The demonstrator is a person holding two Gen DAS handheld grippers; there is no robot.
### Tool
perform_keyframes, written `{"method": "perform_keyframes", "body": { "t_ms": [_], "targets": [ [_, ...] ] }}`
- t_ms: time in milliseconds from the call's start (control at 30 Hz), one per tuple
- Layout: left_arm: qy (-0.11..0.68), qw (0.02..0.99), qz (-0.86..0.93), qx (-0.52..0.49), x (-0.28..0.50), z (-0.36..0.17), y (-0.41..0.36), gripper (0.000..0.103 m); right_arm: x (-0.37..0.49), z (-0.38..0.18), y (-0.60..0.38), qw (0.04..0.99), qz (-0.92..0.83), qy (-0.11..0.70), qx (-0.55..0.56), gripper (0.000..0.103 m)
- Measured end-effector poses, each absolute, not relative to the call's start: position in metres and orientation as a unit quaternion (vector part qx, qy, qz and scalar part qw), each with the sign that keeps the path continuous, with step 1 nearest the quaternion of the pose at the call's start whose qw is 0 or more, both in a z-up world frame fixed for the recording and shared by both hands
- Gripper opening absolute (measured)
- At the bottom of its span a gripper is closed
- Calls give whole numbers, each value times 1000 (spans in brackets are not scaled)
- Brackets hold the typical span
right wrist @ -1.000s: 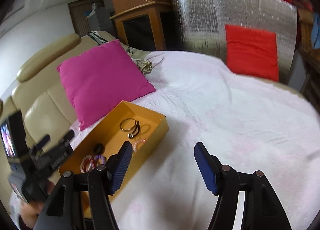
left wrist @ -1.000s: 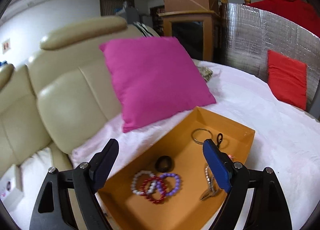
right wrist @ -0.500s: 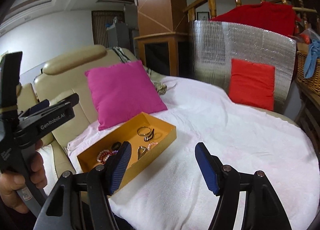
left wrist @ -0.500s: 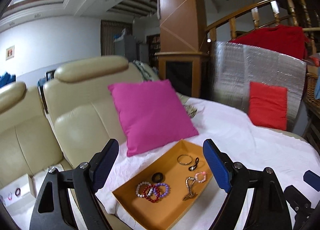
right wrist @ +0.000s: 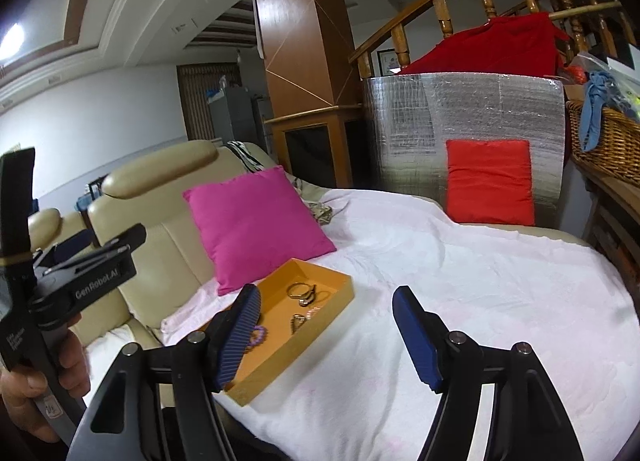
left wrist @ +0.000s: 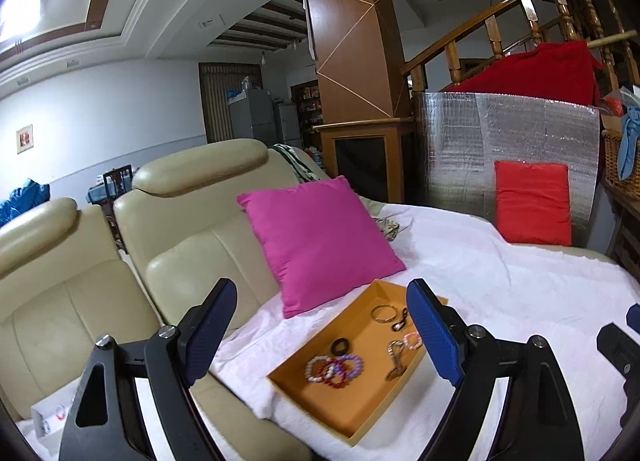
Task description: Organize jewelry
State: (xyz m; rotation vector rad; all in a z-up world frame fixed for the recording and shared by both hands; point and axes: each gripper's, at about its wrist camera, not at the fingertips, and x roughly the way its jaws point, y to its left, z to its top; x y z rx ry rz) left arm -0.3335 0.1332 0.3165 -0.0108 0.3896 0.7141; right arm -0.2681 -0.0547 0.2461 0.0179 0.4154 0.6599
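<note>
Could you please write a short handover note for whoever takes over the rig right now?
Left tongs: open, empty, held above and back from the tray.
Right tongs: open, empty, over the white blanket beside the tray.
Orange tray sits on the blanket in front of the pink cushion.
In the tray: three beaded bracelets overlapping in a cluster, a black ring, a metal bangle, a pink bracelet and a metal chain piece.
Done: all the visible jewelry lies in the tray.
Left: nothing outside the tray that I can see; perhaps separate the overlapping bracelets.
</note>
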Motion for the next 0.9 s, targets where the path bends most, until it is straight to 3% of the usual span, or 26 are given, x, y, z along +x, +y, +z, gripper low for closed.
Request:
{"method": "perform_keyframes", "body": {
  "t_ms": [300,900],
  "targets": [
    [187,905,382,20,-378,318,146,91,-296,239,-13,909,349,227,9,76],
    [189,889,415,-30,-410,303,204,92,-319,225,56,899,364,243,-19,76]
  ]
}}
